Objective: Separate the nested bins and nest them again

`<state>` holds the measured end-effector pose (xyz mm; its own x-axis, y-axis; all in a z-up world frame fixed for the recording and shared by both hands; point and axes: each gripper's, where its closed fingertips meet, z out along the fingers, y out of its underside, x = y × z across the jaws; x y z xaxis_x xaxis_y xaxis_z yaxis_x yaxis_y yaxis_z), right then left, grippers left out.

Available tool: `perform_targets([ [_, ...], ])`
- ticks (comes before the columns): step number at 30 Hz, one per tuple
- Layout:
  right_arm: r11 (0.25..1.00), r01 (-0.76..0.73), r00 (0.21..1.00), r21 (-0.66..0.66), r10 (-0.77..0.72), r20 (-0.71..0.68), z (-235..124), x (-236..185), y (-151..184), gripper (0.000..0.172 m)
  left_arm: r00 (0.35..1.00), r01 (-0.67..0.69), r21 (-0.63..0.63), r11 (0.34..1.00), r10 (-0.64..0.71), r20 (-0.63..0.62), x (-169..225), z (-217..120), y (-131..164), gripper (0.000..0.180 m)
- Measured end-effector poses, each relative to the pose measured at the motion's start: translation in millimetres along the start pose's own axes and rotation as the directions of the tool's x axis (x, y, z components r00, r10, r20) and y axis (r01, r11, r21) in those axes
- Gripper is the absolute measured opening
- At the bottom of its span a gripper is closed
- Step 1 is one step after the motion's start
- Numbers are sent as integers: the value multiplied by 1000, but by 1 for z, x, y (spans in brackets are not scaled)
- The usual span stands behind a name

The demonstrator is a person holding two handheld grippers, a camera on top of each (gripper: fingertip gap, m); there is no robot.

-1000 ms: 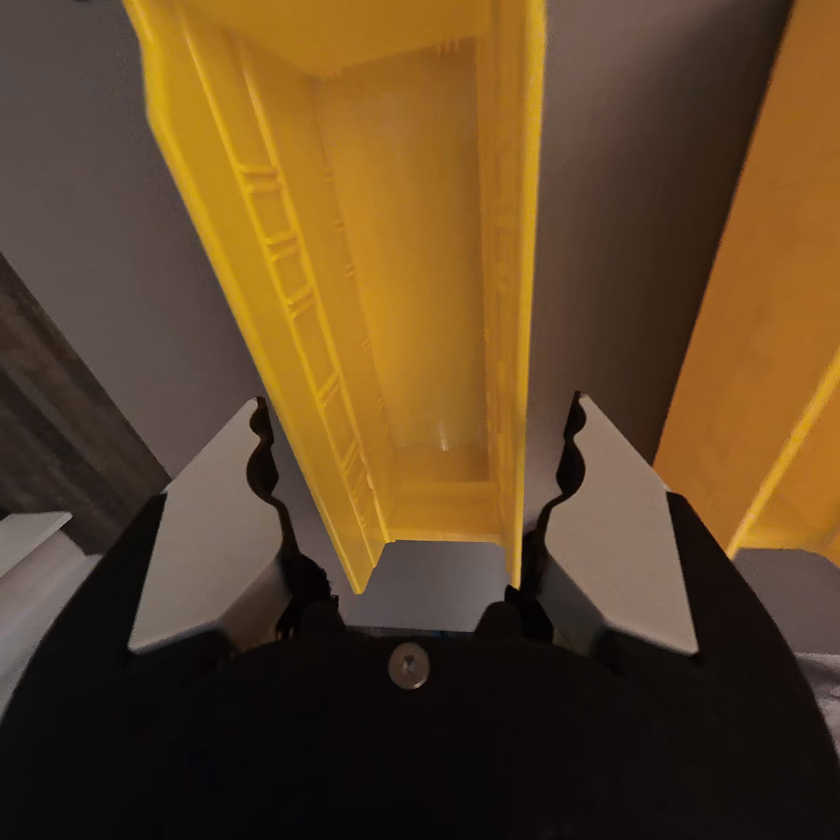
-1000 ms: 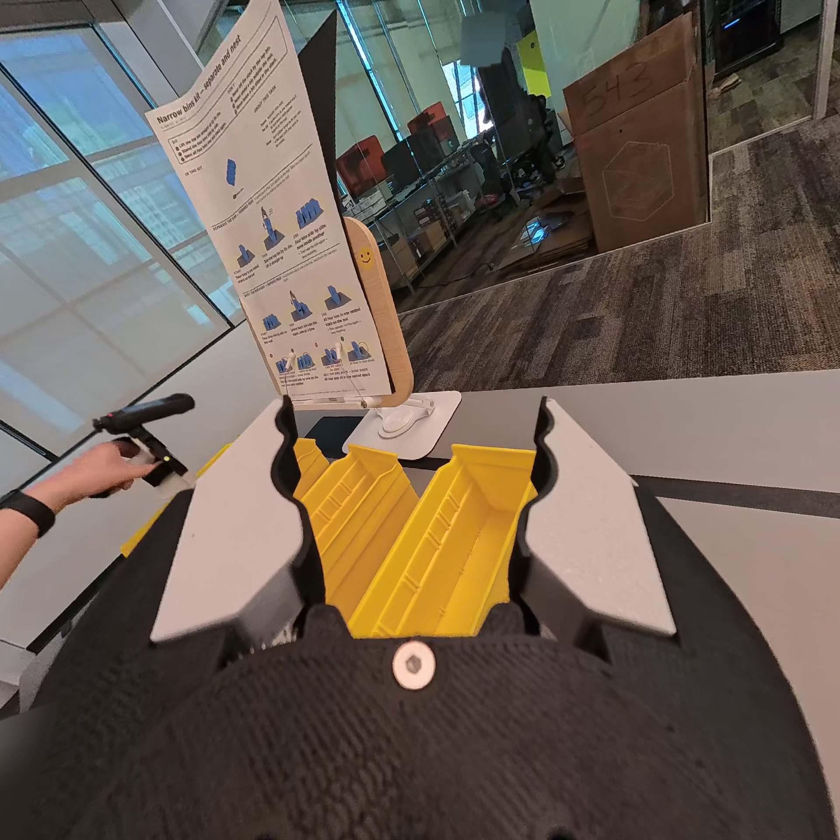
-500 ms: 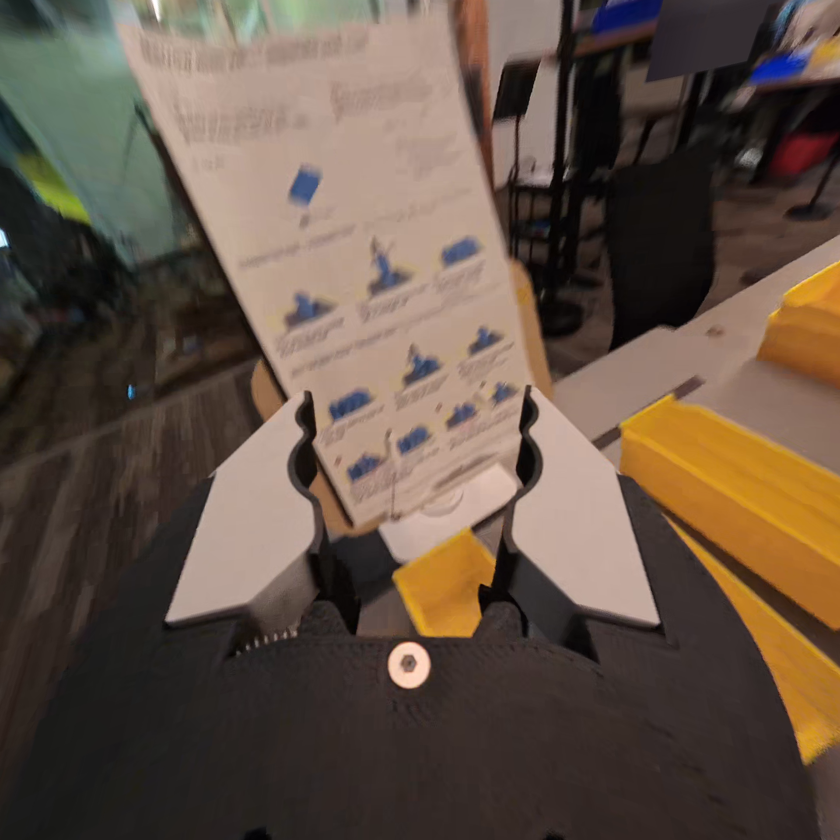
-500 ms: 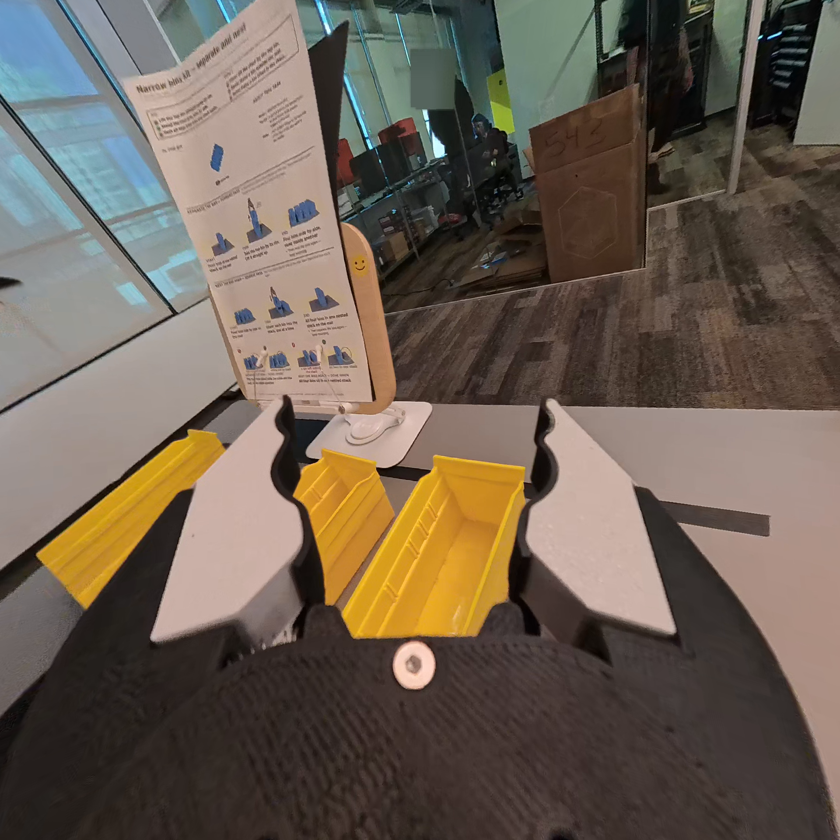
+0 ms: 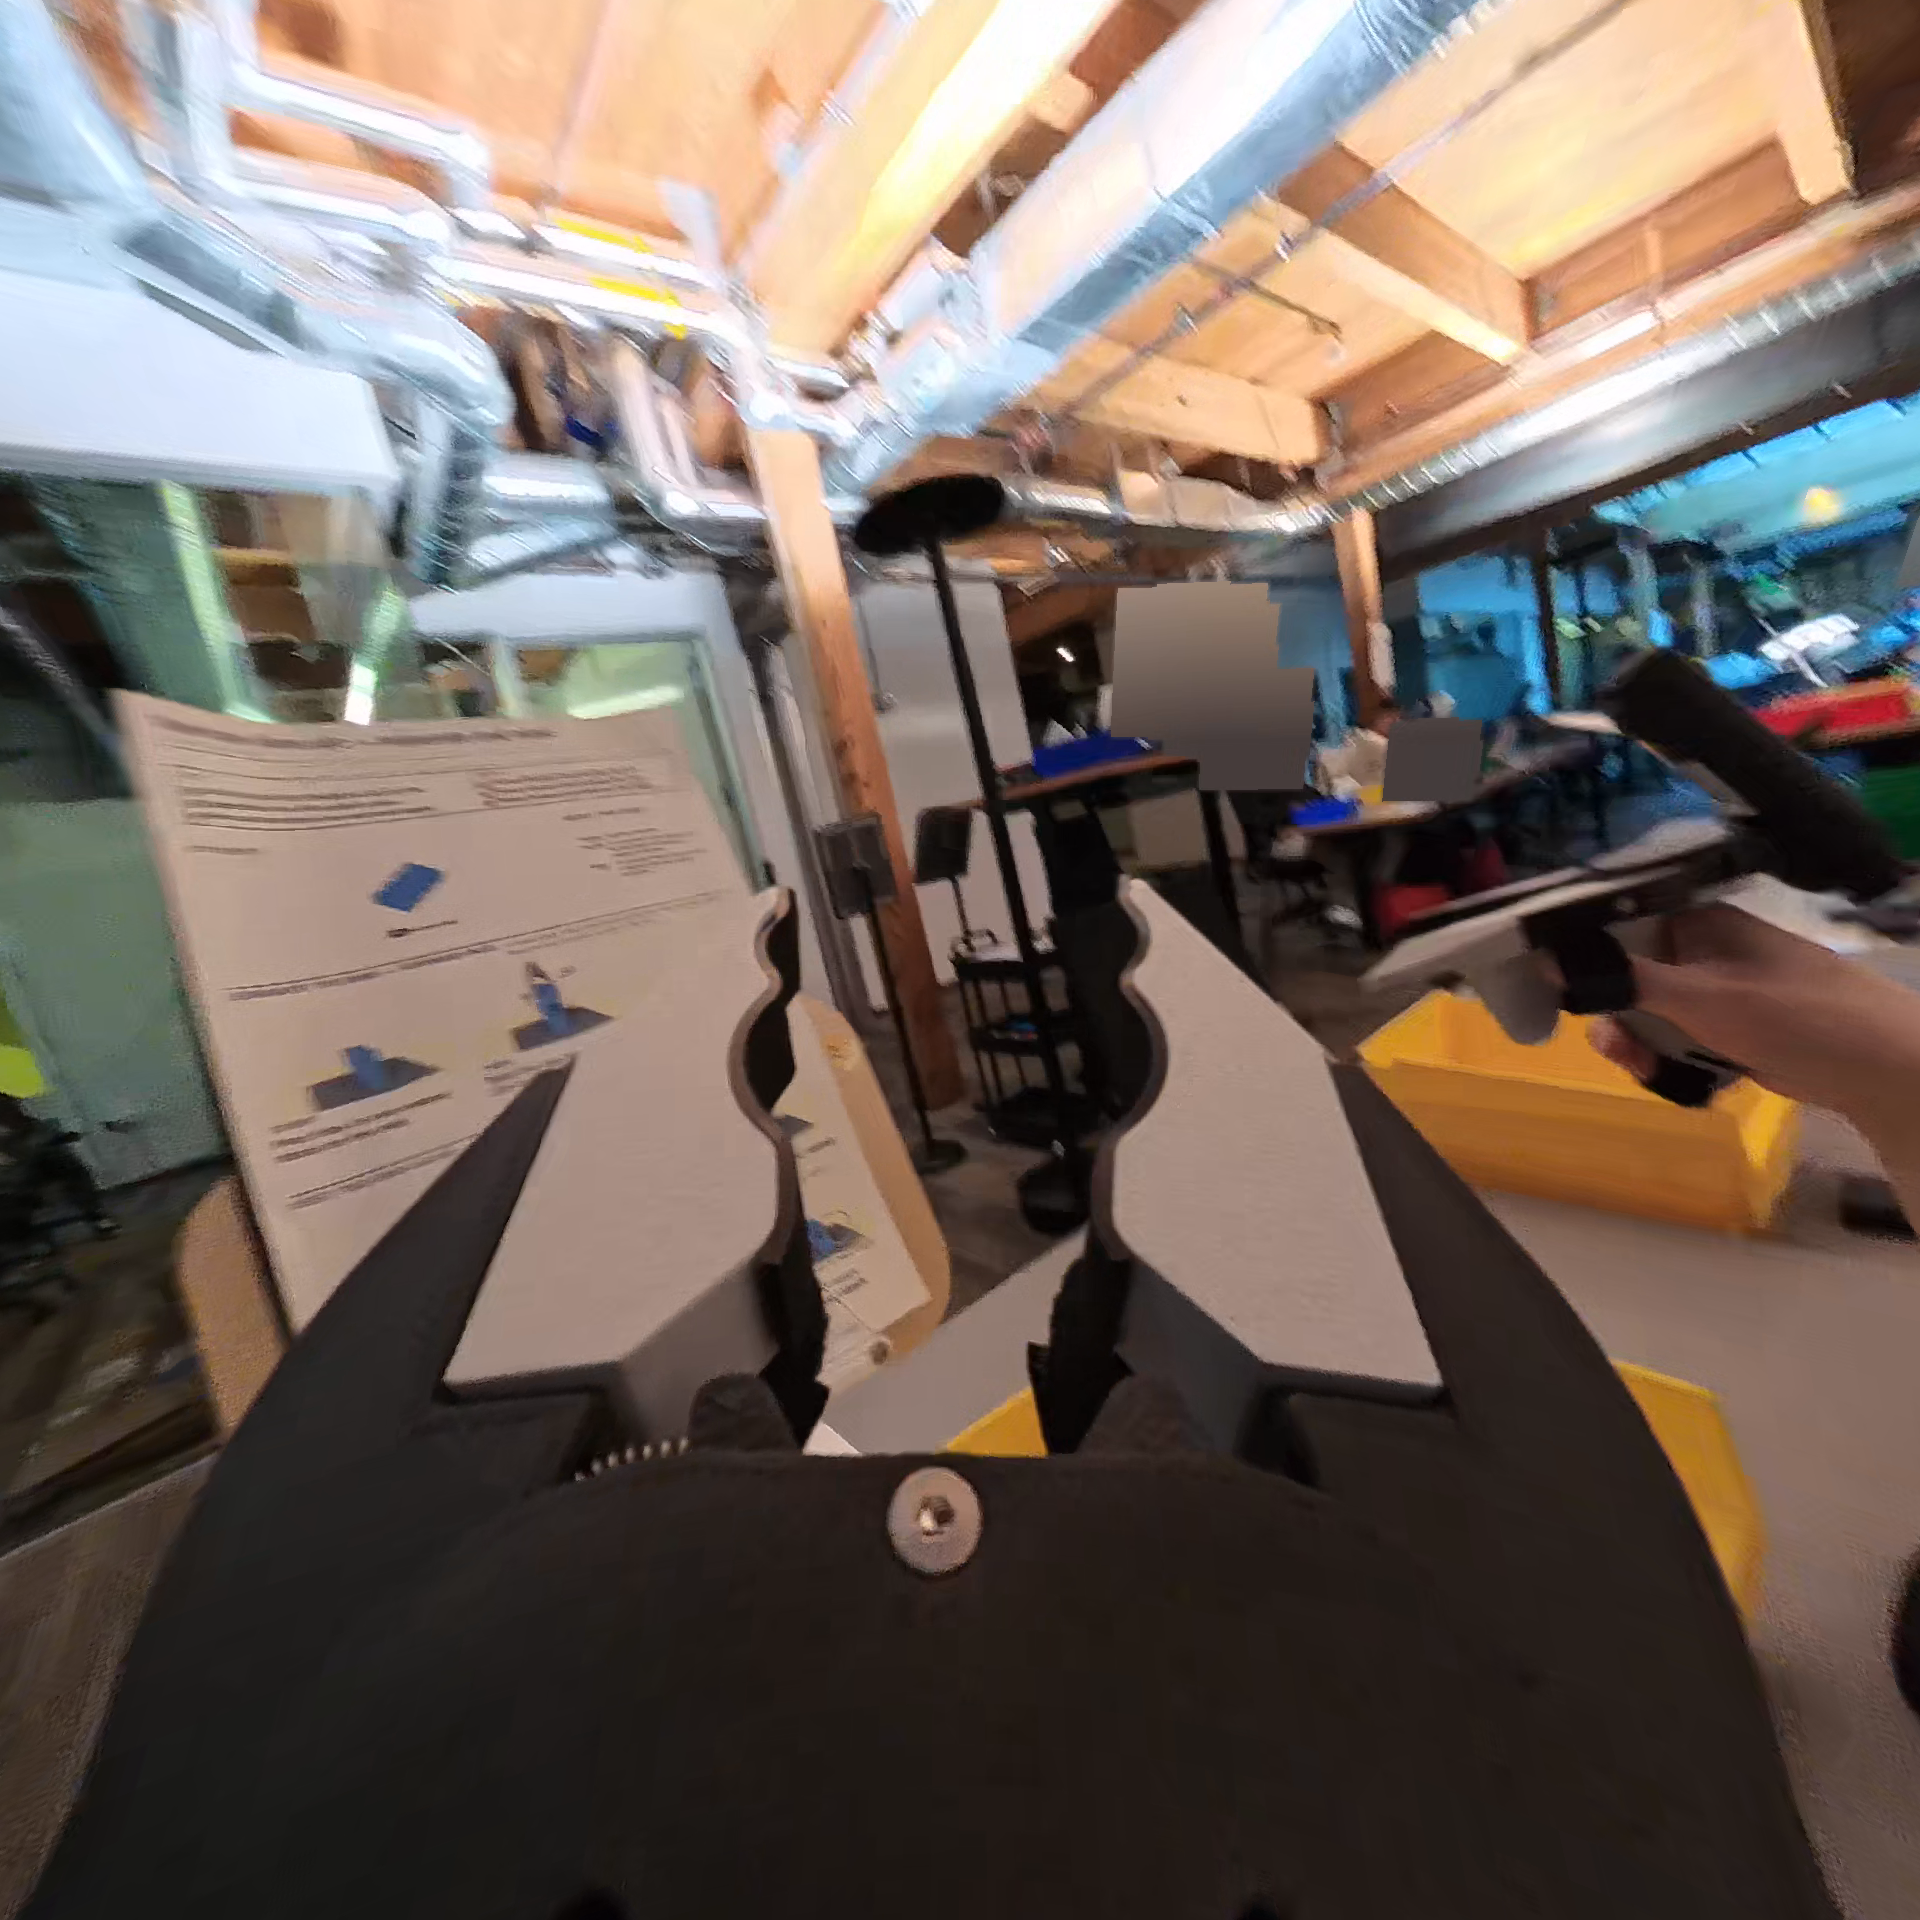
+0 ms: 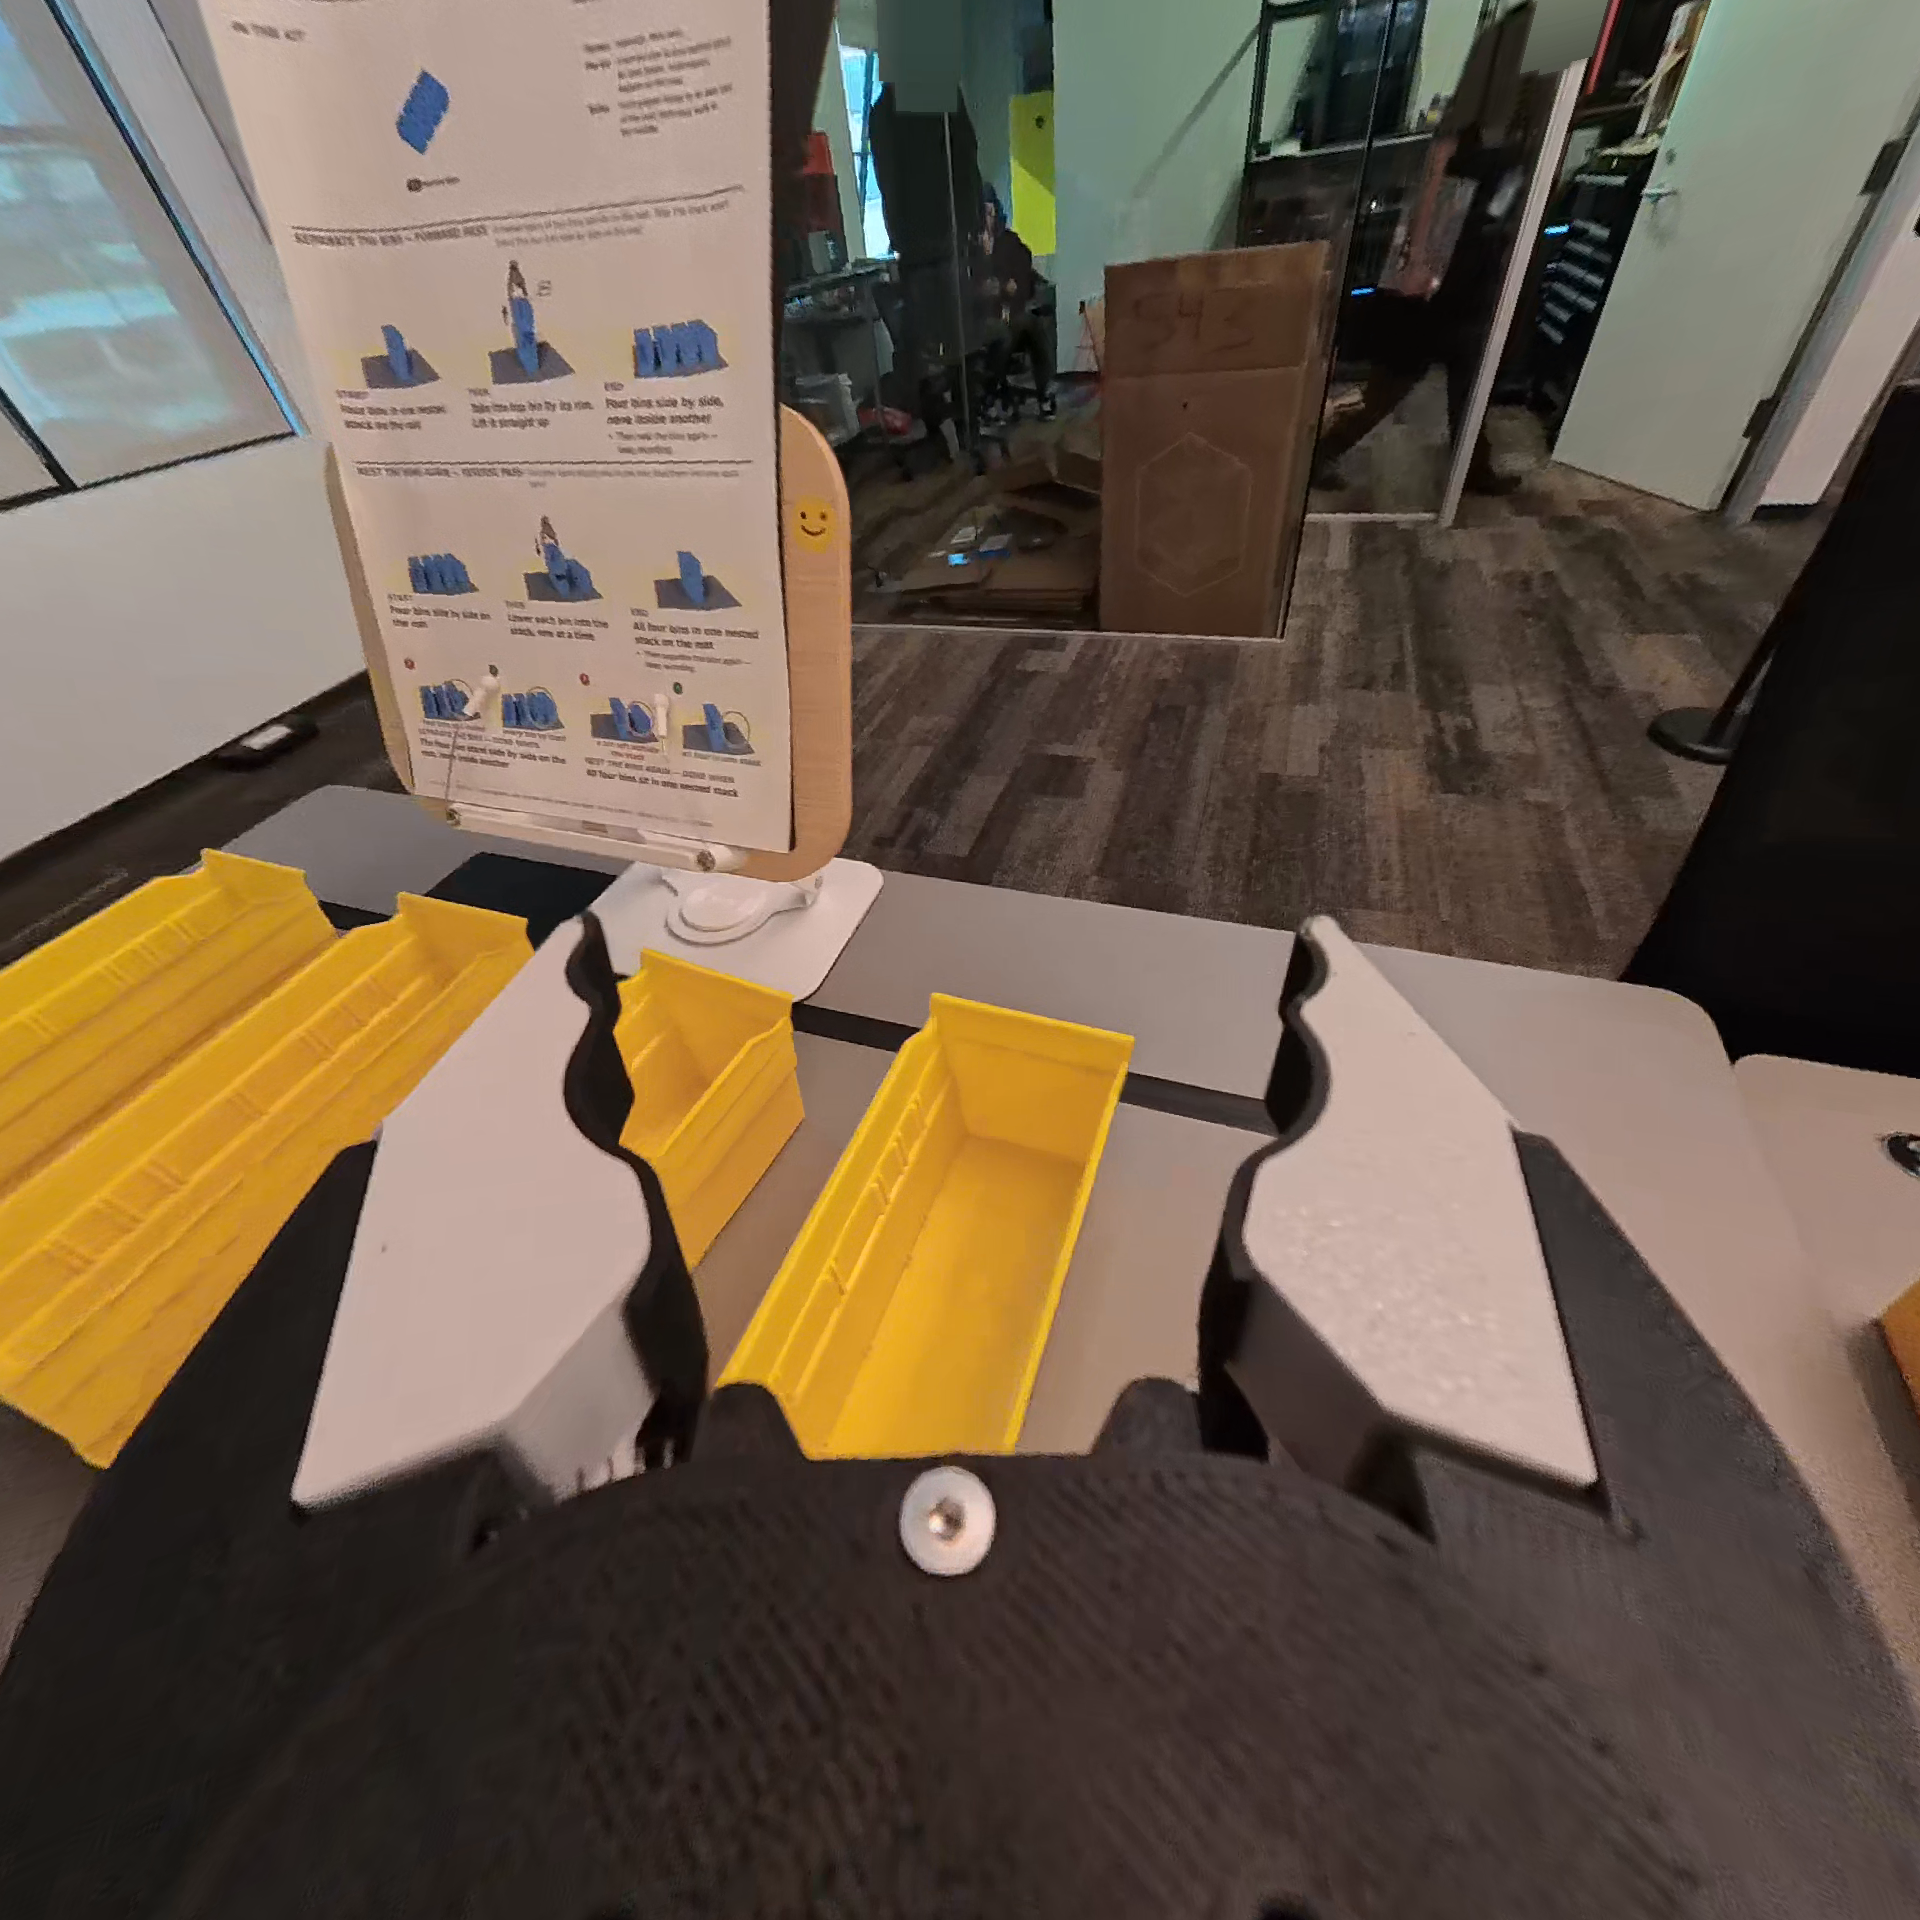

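In the right wrist view, several yellow bins stand side by side, apart, on the grey table. The rightmost bin lies open below and between my right gripper's fingers. These are spread wide and do not touch it. A third bin shows beside the left finger, and two more lie further left. My left gripper is raised and tilted up at the room, partly open, with only air between its pads. It sees one yellow bin and my right gripper held by a hand.
An instruction sheet on a wooden stand with a white base stands at the table's far edge, behind the bins; it also shows in the left wrist view. A cardboard box and carpet lie beyond the table.
My left gripper has lifted off the bin it straddled and swung up while its jaws narrowed on air. My right gripper's jaws have widened around the rightmost bin, which stays on the table.
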<state>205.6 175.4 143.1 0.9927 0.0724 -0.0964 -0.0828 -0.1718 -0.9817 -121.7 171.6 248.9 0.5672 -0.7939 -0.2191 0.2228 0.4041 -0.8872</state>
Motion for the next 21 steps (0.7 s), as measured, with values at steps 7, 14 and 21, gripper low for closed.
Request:
perform_targets([
  [7, 977, 55, 988, -205, -82, -127, 1, -24, 38, 127, 994, 104, -18, 994, -103, 22, -41, -38, -3, 59],
  [14, 824, -31, 982, -566, -80, -171, 55, -33, 122, 133, 964, 267, -93, 959, -265, 33, -87, -69, 7, 56],
  [21, 526, -82, 962, -846, -182, -206, 80, -22, 199, 144, 918, 377, -186, 907, -392, -52, -98, -93, 18, 57],
])
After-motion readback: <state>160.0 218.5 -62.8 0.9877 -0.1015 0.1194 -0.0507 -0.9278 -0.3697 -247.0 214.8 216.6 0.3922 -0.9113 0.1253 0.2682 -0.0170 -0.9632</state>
